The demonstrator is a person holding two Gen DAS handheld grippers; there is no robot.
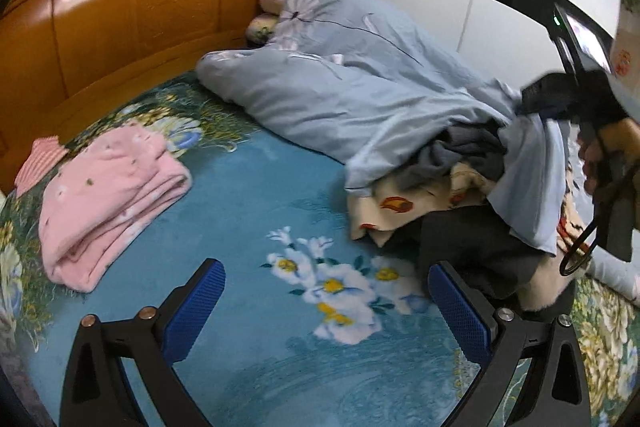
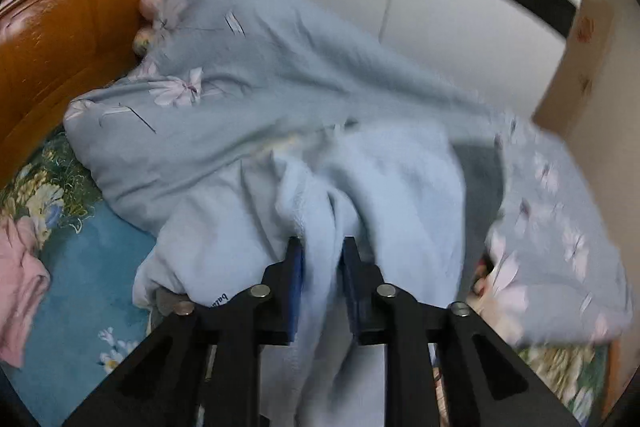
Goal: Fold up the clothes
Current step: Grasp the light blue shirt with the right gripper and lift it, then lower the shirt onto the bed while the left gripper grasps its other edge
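While the right gripper (image 2: pixel 322 259) clamps a pale blue garment (image 2: pixel 360 187) lifted off the clothes heap (image 1: pixel 452 179) at the bed's right, the left gripper (image 1: pixel 326 297) hangs released above the floral bedspread (image 1: pixel 256 195); a folded pink garment (image 1: pixel 108 203) lies far left.

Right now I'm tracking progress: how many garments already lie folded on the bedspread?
2: a pink garment at the left, and a red-striped one tucked behind it near the headboard. Others may hide elsewhere.

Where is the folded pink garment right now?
In the left wrist view the folded pink garment lies on the left side of the floral blue bedspread, near the wooden headboard, apart from the clothes pile on the right.
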